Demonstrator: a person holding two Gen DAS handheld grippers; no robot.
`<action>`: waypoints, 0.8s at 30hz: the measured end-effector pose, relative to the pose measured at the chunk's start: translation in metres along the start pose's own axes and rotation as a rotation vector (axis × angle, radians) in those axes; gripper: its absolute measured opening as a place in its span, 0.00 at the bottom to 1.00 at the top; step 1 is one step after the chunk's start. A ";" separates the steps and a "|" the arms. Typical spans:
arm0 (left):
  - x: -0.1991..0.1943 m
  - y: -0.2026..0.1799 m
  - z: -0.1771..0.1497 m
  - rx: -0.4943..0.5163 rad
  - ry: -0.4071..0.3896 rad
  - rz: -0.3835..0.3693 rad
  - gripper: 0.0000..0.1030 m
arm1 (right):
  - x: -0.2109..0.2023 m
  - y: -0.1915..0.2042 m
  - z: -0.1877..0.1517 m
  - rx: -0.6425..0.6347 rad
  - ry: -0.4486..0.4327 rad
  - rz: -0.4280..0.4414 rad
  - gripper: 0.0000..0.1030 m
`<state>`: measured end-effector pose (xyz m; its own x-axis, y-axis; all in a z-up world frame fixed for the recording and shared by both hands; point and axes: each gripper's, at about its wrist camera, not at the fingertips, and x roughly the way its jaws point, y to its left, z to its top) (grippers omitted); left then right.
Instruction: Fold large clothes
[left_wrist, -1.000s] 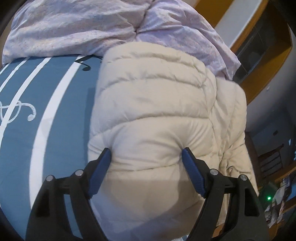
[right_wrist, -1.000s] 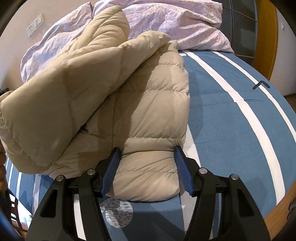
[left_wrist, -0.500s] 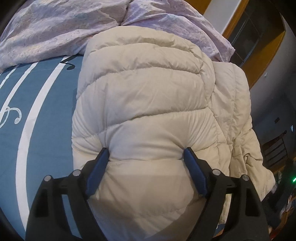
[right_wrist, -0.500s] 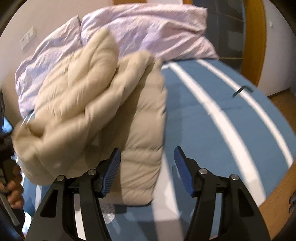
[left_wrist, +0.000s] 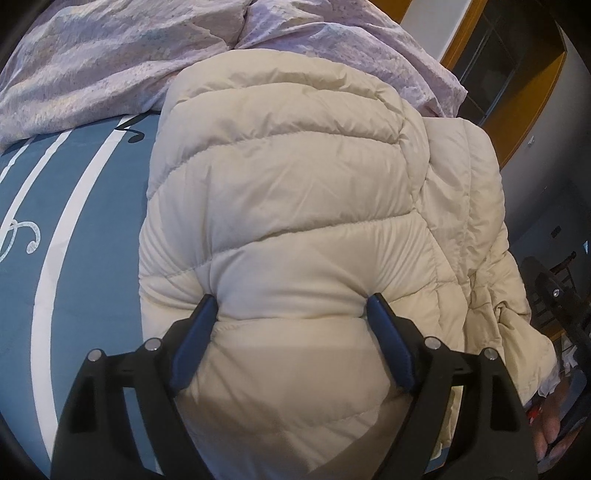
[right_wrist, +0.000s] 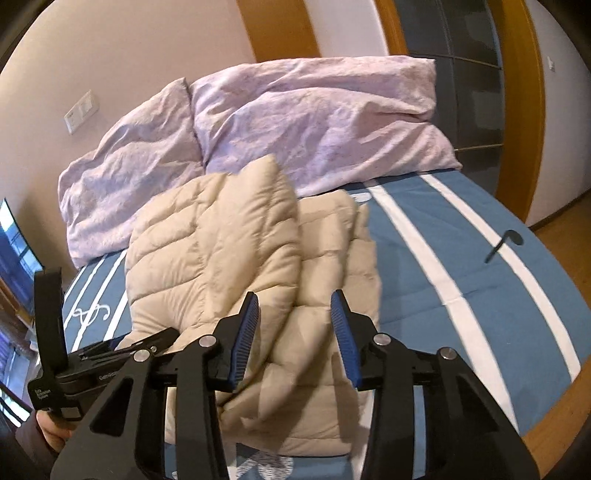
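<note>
Right view only: pillows (right_wrist: 314, 122)

Jacket (right_wrist: 236, 258) folded on bed (right_wrist: 461, 266); pillows (right_wrist: 295, 122) behind jacket at bed head; left gripper (left_wrist: 291, 308) jaws around jacket's near edge.

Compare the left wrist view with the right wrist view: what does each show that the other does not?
Only the left wrist view shows the left hand-held gripper pads pressed into a bulge of the cream puffer jacket, with wooden chairs at right.

Only the right wrist view shows the right hand-held gripper open above the jacket, gripping nothing, plus a wall switch plate and wooden floor.

Both show the jacket bunched on the blue white-striped bedspread before lilac pillows.
</note>
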<state>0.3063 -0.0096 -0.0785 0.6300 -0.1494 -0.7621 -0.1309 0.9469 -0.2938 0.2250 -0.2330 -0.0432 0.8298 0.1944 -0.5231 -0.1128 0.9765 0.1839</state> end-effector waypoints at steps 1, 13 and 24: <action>0.000 -0.001 0.000 0.001 0.000 0.002 0.79 | 0.001 0.003 -0.003 -0.009 0.007 -0.001 0.42; -0.005 -0.006 0.002 0.025 -0.006 0.002 0.79 | 0.051 -0.014 -0.041 -0.071 0.196 -0.192 0.35; -0.028 -0.010 0.031 0.057 -0.082 0.055 0.76 | 0.067 -0.027 -0.040 -0.049 0.191 -0.192 0.35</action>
<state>0.3135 -0.0065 -0.0364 0.6843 -0.0754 -0.7253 -0.1245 0.9680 -0.2180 0.2621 -0.2430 -0.1165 0.7208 0.0153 -0.6930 0.0064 0.9996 0.0288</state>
